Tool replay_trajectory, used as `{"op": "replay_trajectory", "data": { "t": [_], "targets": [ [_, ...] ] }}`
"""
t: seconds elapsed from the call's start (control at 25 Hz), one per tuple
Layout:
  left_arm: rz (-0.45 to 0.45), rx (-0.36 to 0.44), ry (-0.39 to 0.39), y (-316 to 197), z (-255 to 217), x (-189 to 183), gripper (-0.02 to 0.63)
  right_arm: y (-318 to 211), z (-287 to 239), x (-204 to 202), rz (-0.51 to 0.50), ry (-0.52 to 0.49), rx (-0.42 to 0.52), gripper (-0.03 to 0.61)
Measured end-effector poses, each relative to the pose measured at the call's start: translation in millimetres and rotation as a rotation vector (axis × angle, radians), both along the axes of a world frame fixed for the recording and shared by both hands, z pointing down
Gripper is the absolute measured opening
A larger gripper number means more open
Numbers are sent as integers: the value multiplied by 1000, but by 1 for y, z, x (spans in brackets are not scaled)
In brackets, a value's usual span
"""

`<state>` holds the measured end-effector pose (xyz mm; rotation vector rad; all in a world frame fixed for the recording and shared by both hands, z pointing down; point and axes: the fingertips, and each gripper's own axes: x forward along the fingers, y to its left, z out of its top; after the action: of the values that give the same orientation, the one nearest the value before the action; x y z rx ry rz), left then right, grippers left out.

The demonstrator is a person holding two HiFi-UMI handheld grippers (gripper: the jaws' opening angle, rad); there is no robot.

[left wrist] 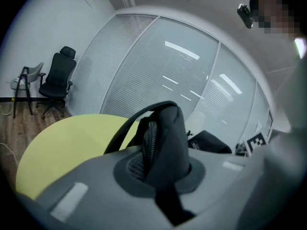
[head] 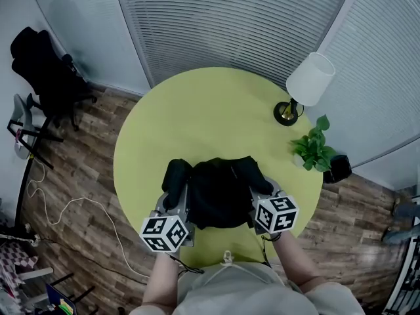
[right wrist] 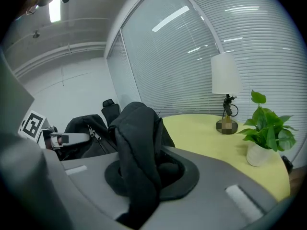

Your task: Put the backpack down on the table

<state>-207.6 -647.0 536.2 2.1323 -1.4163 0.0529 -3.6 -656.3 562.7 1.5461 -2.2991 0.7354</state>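
Backpack (head: 220,192) over table (head: 197,110); left gripper (left wrist: 160,169), right gripper (right wrist: 141,178) fingers pinched tight on its fabric.

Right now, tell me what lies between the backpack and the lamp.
Nothing: the head view shows only bare table between the backpack and the lamp.

One backpack (head: 220,192), one lamp (head: 308,84), one plant (head: 314,148) (potted), one table (head: 197,117)

It looks like an office: long wall blinds (head: 230,25) along the top, a black desk chair (head: 49,71) at upper left, a round counter (head: 197,113) in the middle.
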Motion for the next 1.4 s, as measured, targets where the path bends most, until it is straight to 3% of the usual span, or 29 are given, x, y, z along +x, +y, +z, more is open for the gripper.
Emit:
{"op": "replay_trajectory", "data": {
  "t": [0.4,0.52,0.64,0.84,0.92,1.0,1.4],
  "targets": [
    [-20,-15,3,4,21,-5,51,7,24,7,13,104,22,69],
    [-35,-13,15,5,22,-9,58,9,28,6,11,106,18,166],
    [-45,-9,-5,7,24,-12,82,11,30,6,27,114,35,305],
    [-69,17,-49,11,29,-15,243,14,28,13,68,128,70,392],
    [-83,19,-65,14,32,-14,327,15,25,17,81,126,82,409],
    [-97,18,-86,19,34,-13,370,18,22,21,90,125,93,417],
    [-148,33,-117,67,17,-6,382,64,0,28,35,65,112,393]
  ]
}}
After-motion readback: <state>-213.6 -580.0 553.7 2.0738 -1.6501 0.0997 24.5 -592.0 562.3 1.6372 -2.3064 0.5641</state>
